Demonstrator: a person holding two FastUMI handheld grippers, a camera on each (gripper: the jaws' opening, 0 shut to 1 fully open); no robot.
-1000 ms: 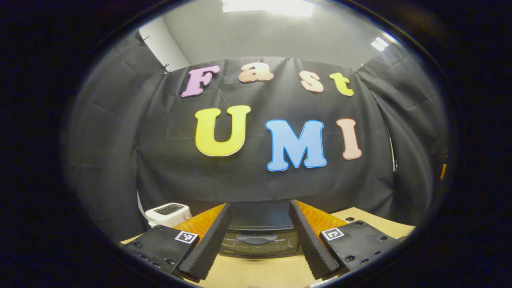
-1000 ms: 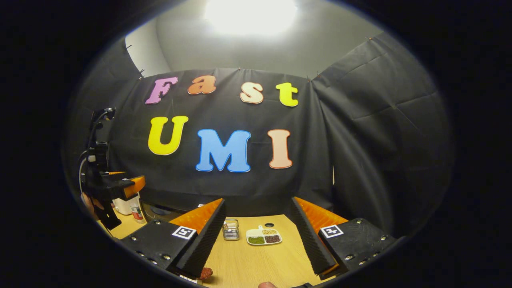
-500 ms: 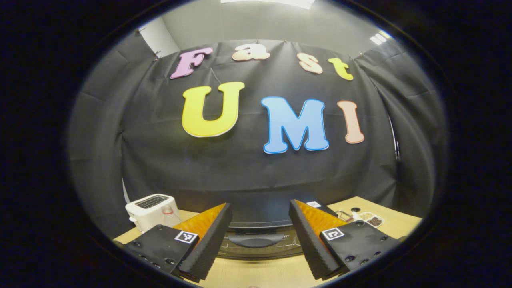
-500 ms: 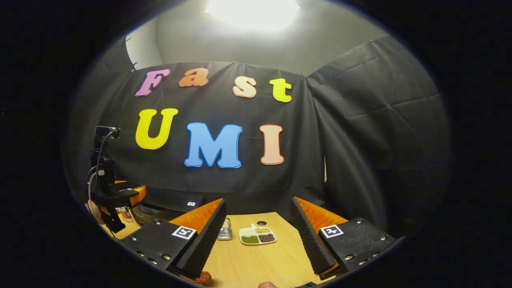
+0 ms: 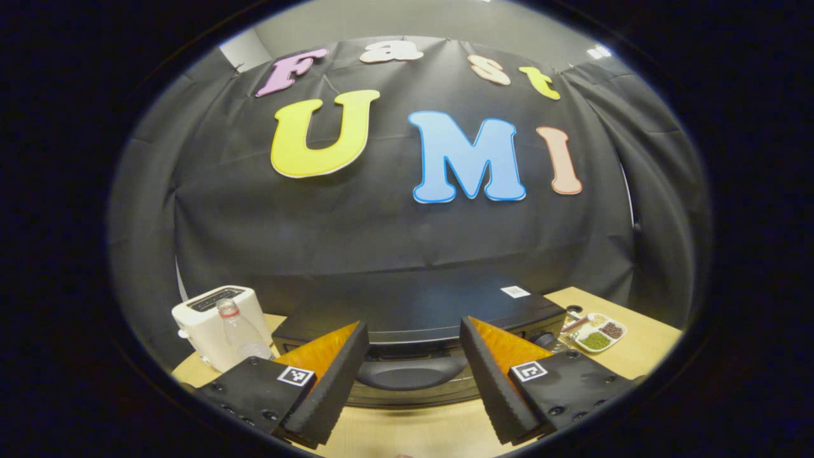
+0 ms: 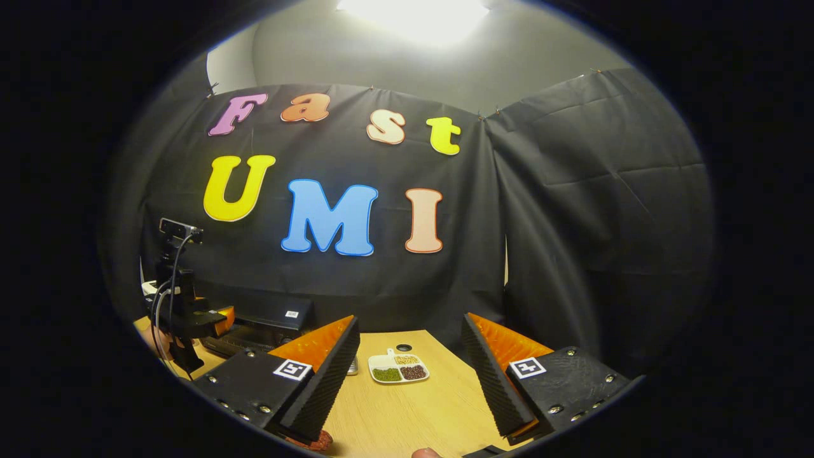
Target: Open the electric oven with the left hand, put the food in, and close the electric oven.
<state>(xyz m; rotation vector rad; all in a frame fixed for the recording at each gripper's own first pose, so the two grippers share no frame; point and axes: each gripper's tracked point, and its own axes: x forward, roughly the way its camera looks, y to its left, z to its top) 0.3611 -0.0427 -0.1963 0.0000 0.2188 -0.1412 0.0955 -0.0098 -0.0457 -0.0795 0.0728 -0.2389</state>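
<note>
The black electric oven [image 5: 420, 312] stands straight ahead in the left gripper view, its door shut and its curved handle [image 5: 410, 374] lying between my fingers' far ends. My left gripper [image 5: 407, 385] is open, a short way in front of that handle. In the right gripper view the oven [image 6: 264, 318] sits at the left, with the left gripper [image 6: 191, 318] held by a hand in front of it. My right gripper [image 6: 410, 388] is open over the table with nothing between its fingers. A reddish-brown piece of food [image 6: 318, 439] peeks out under its left finger.
A white toaster [image 5: 213, 321] and a clear plastic bottle [image 5: 238, 331] stand left of the oven. A white divided dish of beans [image 6: 397, 369] lies on the wooden table [image 6: 407, 413] right of the oven; beside it stands a small metal rack [image 5: 559, 343].
The left gripper has come closer to the oven, which now looms larger, handle between the fingers. The right gripper view has shifted slightly; the dish sits a bit higher.
</note>
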